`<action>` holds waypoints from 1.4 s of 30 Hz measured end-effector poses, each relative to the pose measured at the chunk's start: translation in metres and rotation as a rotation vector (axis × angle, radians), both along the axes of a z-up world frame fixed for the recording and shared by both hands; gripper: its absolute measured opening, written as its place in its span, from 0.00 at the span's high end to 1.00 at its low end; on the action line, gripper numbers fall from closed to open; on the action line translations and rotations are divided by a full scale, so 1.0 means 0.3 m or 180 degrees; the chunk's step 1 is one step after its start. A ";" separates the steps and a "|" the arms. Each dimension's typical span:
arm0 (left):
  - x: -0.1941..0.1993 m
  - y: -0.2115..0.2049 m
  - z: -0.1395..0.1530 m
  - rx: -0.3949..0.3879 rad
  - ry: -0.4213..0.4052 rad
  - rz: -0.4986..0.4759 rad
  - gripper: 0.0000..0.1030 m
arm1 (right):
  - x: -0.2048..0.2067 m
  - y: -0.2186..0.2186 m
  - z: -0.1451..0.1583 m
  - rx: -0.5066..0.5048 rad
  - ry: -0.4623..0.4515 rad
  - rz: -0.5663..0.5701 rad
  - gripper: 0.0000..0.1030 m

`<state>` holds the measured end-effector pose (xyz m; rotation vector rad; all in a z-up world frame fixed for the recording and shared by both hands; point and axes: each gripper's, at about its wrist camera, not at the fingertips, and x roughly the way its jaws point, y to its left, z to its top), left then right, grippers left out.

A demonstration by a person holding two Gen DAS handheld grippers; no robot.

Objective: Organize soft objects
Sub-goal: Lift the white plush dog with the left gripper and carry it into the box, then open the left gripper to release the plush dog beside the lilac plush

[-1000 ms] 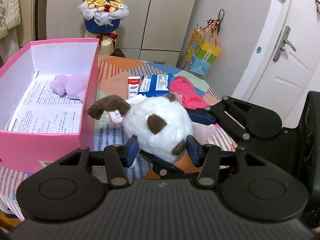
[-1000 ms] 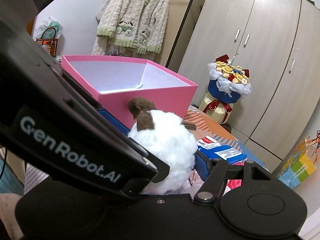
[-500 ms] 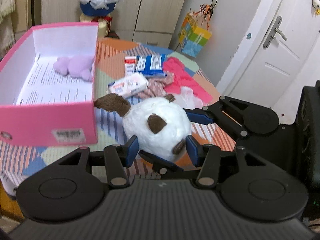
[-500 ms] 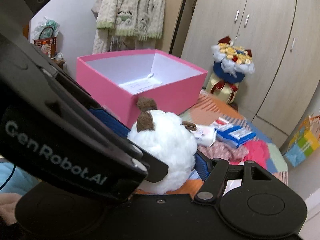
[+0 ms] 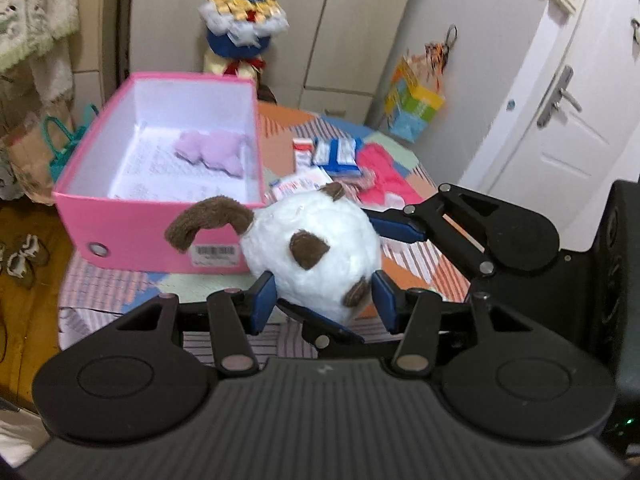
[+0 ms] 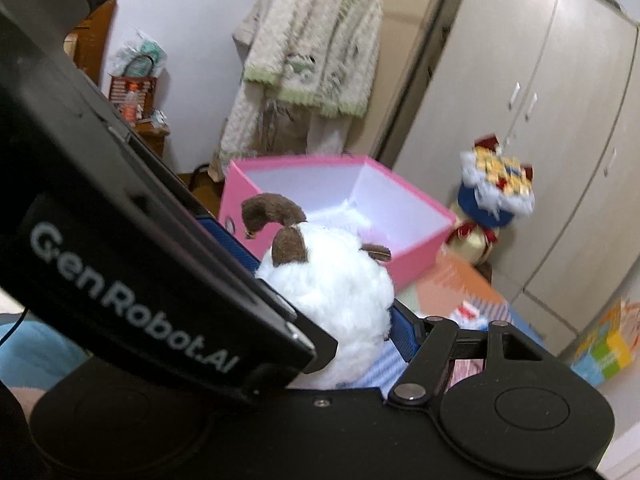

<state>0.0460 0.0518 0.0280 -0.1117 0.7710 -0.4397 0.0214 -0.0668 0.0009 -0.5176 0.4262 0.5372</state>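
A round white plush toy [image 5: 316, 248] with brown ears and a curved brown horn hangs in the air above the table, just in front of the pink box [image 5: 160, 240]. My left gripper [image 5: 324, 300] is shut on its lower sides with blue pads [image 5: 262, 300]. My right gripper [image 5: 360, 276] comes in from the right and clamps the same toy front to back. In the right wrist view the plush toy [image 6: 328, 296] sits in the right gripper [image 6: 320, 288], with the left gripper's body covering the left side. A purple plush [image 5: 212, 152] lies in the box.
Behind the toy, tissue packs [image 5: 336, 152], a small packet [image 5: 300, 184] and a red cloth [image 5: 376, 168] lie on the patchwork tablecloth [image 5: 120, 288]. A bouquet [image 5: 240, 20] stands past the box. A gift bag [image 5: 416, 108] hangs near the door [image 5: 560, 120]. A cardigan [image 6: 308, 64] hangs by the wardrobe.
Both grippers have risen and drawn back together with the plush toy held between them. The pink box and table now sit lower and farther off in both views.
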 end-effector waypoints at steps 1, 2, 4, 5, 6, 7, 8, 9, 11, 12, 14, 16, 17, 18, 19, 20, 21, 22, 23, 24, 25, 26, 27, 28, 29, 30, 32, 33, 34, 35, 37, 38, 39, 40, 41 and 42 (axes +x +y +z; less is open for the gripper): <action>-0.001 0.015 0.012 -0.0033 -0.0010 0.0026 0.52 | 0.004 0.012 0.014 -0.0005 -0.0028 0.0021 0.30; 0.000 0.032 0.023 -0.0074 -0.0022 0.0065 0.52 | 0.008 0.021 0.025 -0.0001 -0.0053 0.0037 0.30; 0.012 0.063 0.051 -0.0117 -0.0072 0.0112 0.52 | 0.030 0.042 0.049 0.0005 -0.0122 0.0056 0.30; 0.023 0.078 0.064 -0.0138 -0.0101 0.0137 0.52 | 0.043 0.050 0.060 0.0015 -0.0144 0.0062 0.30; 0.032 0.088 0.074 -0.0146 -0.0124 0.0152 0.52 | 0.060 0.057 0.070 0.0031 -0.0158 0.0067 0.30; 0.049 0.097 0.086 -0.0151 -0.0157 0.0163 0.52 | 0.083 0.063 0.084 0.0070 -0.0163 0.0058 0.30; 0.067 0.105 0.097 -0.0174 -0.0180 0.0166 0.52 | 0.106 0.067 0.096 0.0111 -0.0151 0.0044 0.30; 0.090 0.117 0.108 -0.0225 -0.0190 0.0171 0.52 | 0.134 0.066 0.111 0.0175 -0.0100 0.0018 0.30; 0.149 0.144 0.126 -0.0316 -0.0159 0.0203 0.51 | 0.216 0.054 0.148 0.0400 0.0153 -0.0015 0.30; 0.181 0.154 0.135 -0.0348 -0.0158 0.0238 0.51 | 0.255 0.048 0.162 0.0487 0.0226 -0.0018 0.30; 0.242 0.162 0.155 -0.0318 -0.0204 0.0254 0.51 | 0.344 0.037 0.181 0.0673 0.0360 -0.0035 0.30; 0.312 0.179 0.167 -0.0376 -0.0212 0.0313 0.51 | 0.425 0.031 0.187 0.0829 0.0477 -0.0049 0.30; 0.344 0.180 0.169 -0.0379 -0.0223 0.0319 0.51 | 0.467 0.030 0.188 0.0888 0.0517 -0.0063 0.30; 0.383 0.182 0.167 -0.0387 -0.0232 0.0331 0.51 | 0.507 0.030 0.187 0.0951 0.0571 -0.0080 0.30; 0.417 0.185 0.166 -0.0398 -0.0222 0.0346 0.51 | 0.555 0.035 0.180 0.0989 0.0630 -0.0088 0.30; 0.452 0.186 0.162 -0.0379 -0.0208 0.0343 0.51 | 0.593 0.040 0.175 0.1000 0.0659 -0.0100 0.30; 0.493 0.192 0.156 -0.0387 -0.0194 0.0365 0.51 | 0.638 0.046 0.167 0.1032 0.0701 -0.0117 0.30; 0.538 0.199 0.147 -0.0388 -0.0165 0.0399 0.51 | 0.657 0.059 0.160 0.1045 0.0740 -0.0130 0.30; 0.579 0.200 0.136 -0.0330 -0.0143 0.0389 0.50 | 0.699 0.072 0.142 0.1075 0.0803 -0.0199 0.30; 0.625 0.202 0.125 -0.0279 -0.0117 0.0378 0.50 | 0.739 0.087 0.121 0.1095 0.0881 -0.0272 0.30; 0.675 0.212 0.109 -0.0308 -0.0039 0.0420 0.50 | 0.758 0.103 0.116 0.1064 0.0923 -0.0304 0.30; 0.726 0.219 0.091 -0.0314 0.0042 0.0430 0.50 | 0.794 0.115 0.103 0.1028 0.0952 -0.0361 0.30; 0.758 0.220 0.077 -0.0300 0.0071 0.0419 0.50 | 0.819 0.118 0.089 0.1052 0.0999 -0.0399 0.30; 0.799 0.224 0.061 -0.0292 0.0115 0.0437 0.50 | 0.847 0.113 0.074 0.1091 0.1081 -0.0411 0.30; 0.837 0.228 0.042 -0.0300 0.0181 0.0444 0.50 | 0.888 0.108 0.060 0.1123 0.1192 -0.0438 0.30; 0.863 0.230 0.025 -0.0310 0.0220 0.0443 0.50 | 0.920 0.105 0.045 0.1146 0.1283 -0.0448 0.30; 0.905 0.238 -0.009 -0.0330 0.0298 0.0451 0.50 | 0.977 0.102 0.015 0.1126 0.1438 -0.0426 0.30; 0.921 0.244 -0.027 -0.0368 0.0343 0.0487 0.50 | 1.001 0.104 0.004 0.1120 0.1514 -0.0412 0.30; 0.938 0.249 -0.044 -0.0387 0.0381 0.0525 0.50 | 1.028 0.105 -0.008 0.1136 0.1610 -0.0408 0.30; 0.951 0.252 -0.058 -0.0386 0.0389 0.0554 0.50 | 1.049 0.109 -0.019 0.1151 0.1692 -0.0416 0.30; 0.968 0.266 -0.079 -0.0399 0.0426 0.0635 0.51 | 1.081 0.118 -0.040 0.1139 0.1788 -0.0404 0.30; 0.979 0.272 -0.088 -0.0410 0.0443 0.0657 0.51 | 1.095 0.126 -0.049 0.1131 0.1815 -0.0401 0.30; 0.991 0.278 -0.094 -0.0409 0.0453 0.0667 0.51 | 1.103 0.131 -0.056 0.1118 0.1828 -0.0395 0.30; 1.005 0.283 -0.102 -0.0403 0.0449 0.0659 0.51 | 1.116 0.134 -0.064 0.1110 0.1836 -0.0401 0.29; 1.019 0.286 -0.108 -0.0393 0.0424 0.0614 0.50 | 1.124 0.137 -0.070 0.1105 0.1838 -0.0402 0.29; 1.035 0.292 -0.116 -0.0393 0.0446 0.0578 0.50 | 1.133 0.139 -0.078 0.1098 0.1847 -0.0404 0.29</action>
